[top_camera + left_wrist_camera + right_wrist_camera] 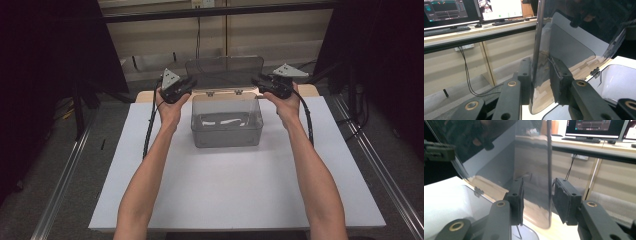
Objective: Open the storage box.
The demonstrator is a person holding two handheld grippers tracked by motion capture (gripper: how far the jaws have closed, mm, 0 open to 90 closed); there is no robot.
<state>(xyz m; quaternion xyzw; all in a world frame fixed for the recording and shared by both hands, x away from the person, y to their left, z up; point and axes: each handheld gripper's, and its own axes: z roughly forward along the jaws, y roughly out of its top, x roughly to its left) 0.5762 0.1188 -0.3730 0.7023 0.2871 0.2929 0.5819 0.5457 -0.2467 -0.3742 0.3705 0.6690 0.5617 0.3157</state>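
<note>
A clear plastic storage box (226, 122) is seen on the white bench (240, 190), toward its far edge, with its hinged lid (225, 72) raised upright behind it. Everything else is placed relative to that box. The lid is held at its two upper corners: the left claw (186, 86) is at the corner to the left of the box, the right claw (259, 83) at the corner to the right.

In the left gripper view the left claw (541, 80) is clamped on the lid's edge (536, 50), both pads pressed against the thin panel. In the right gripper view the right claw (537, 200) is set astride the lid's opposite edge (549, 170), but gaps are visible between the pads and the plastic, so the jaws stand apart and nothing is gripped there.

The lid is judged to be light, thin and somewhat flexible, with a smooth, glossy surface that may slip between the pads. It turns on two small hinges (224, 92) at the rear rim of the box, so it should be guided along its arc rather than pulled. The outer side edges near the top are judged the best places to hold. The box itself appears light and could slide on the bench if the lid is pushed hard. Something pale lies on the box floor (222, 121); what it is cannot be told.
</note>
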